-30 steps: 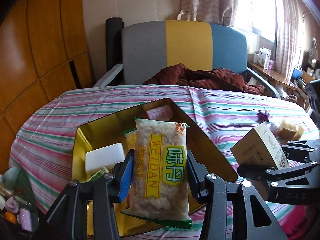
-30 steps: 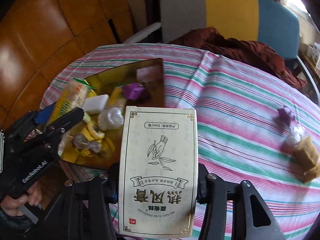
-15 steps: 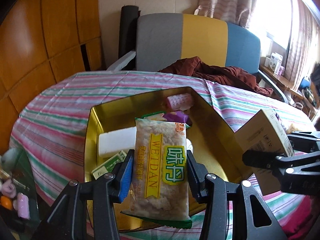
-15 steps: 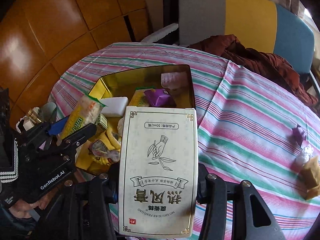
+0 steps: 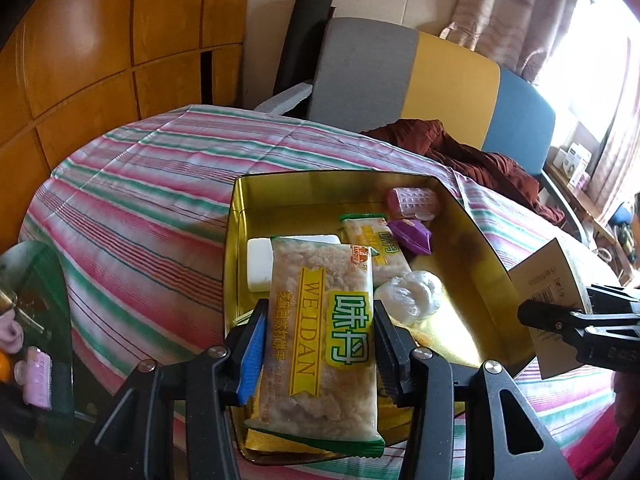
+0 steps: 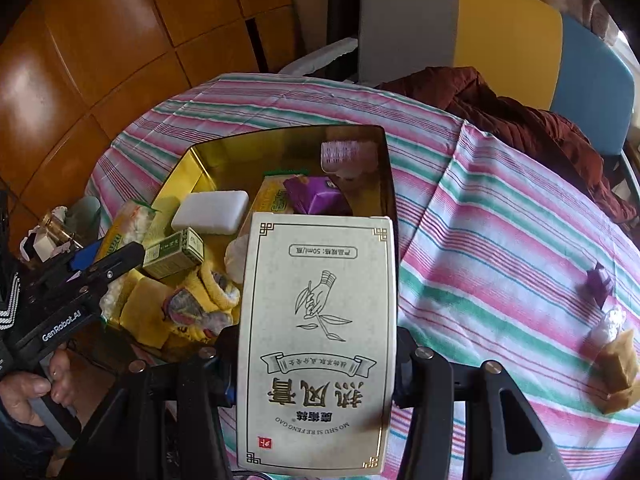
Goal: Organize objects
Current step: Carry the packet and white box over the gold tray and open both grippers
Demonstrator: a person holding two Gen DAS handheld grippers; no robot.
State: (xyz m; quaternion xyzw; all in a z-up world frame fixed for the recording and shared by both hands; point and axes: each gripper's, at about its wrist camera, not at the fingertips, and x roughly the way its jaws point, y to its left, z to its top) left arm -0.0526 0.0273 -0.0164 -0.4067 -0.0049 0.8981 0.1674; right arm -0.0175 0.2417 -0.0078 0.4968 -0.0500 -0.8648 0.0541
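Note:
My left gripper is shut on a clear WEIDAN snack packet, held over the near end of a gold tray. In the tray lie a white block, a pink hair roller, a purple packet, a second snack packet and a clear-wrapped lump. My right gripper is shut on a cream box with a hand-and-leaf drawing, above the tray's right near corner. A small green box also lies in the tray.
A striped cloth covers the round table. On its right side lie a purple piece and a brown block. A grey, yellow and blue chair with a dark red cloth stands behind. A cluttered glass stand sits at left.
Both grippers have moved left across the table, each keeping its hold. The tray now lies more squarely ahead in both views, and the left gripper has rolled a little.

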